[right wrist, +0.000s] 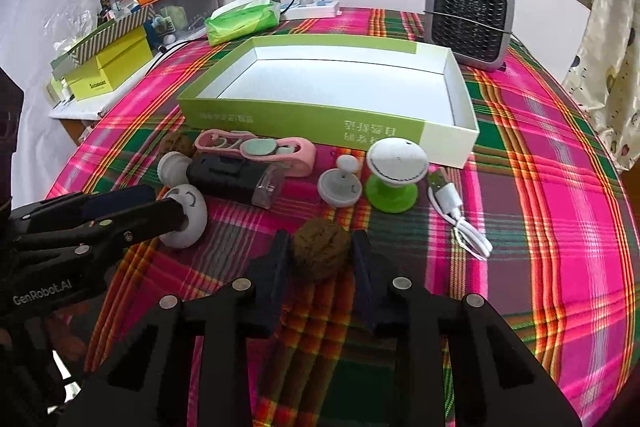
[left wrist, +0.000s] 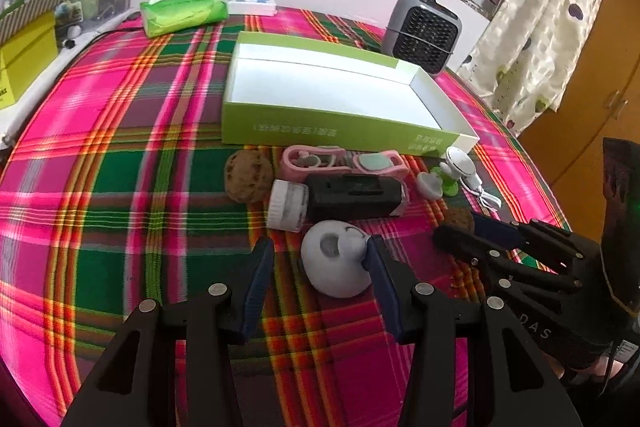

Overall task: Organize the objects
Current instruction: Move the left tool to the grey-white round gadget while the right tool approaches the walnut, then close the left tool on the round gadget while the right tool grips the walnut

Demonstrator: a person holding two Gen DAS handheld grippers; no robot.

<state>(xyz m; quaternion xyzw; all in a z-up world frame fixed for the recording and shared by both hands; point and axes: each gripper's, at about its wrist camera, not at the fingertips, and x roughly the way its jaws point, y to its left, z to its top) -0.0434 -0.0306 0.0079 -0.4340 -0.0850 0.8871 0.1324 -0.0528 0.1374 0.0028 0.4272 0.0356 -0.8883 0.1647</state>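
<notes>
My right gripper (right wrist: 320, 247) is shut on a brown fuzzy ball (right wrist: 322, 253) that rests on the plaid cloth; it shows at the right of the left wrist view as well, right gripper (left wrist: 470, 227) around the brown ball (left wrist: 460, 218). My left gripper (left wrist: 320, 243) stands open around a white egg-shaped toy with a smiley face (left wrist: 336, 265), which lies against its right finger (left wrist: 382, 279). An open green-and-white box (right wrist: 304, 119) sits behind the row of small objects. In the right wrist view the left gripper (right wrist: 160, 205) reaches the white toy (right wrist: 188, 219) from the left.
Between the grippers and the box lie a second brown ball (left wrist: 248, 175), a pink holder (right wrist: 256, 149), a black device with a clear cap (right wrist: 236, 179), a white-and-green stand (right wrist: 394, 167), a small white knob piece (right wrist: 340, 183) and a USB cable (right wrist: 456, 215). A grey fan (right wrist: 468, 23) and a tissue pack (right wrist: 242, 19) stand at the back.
</notes>
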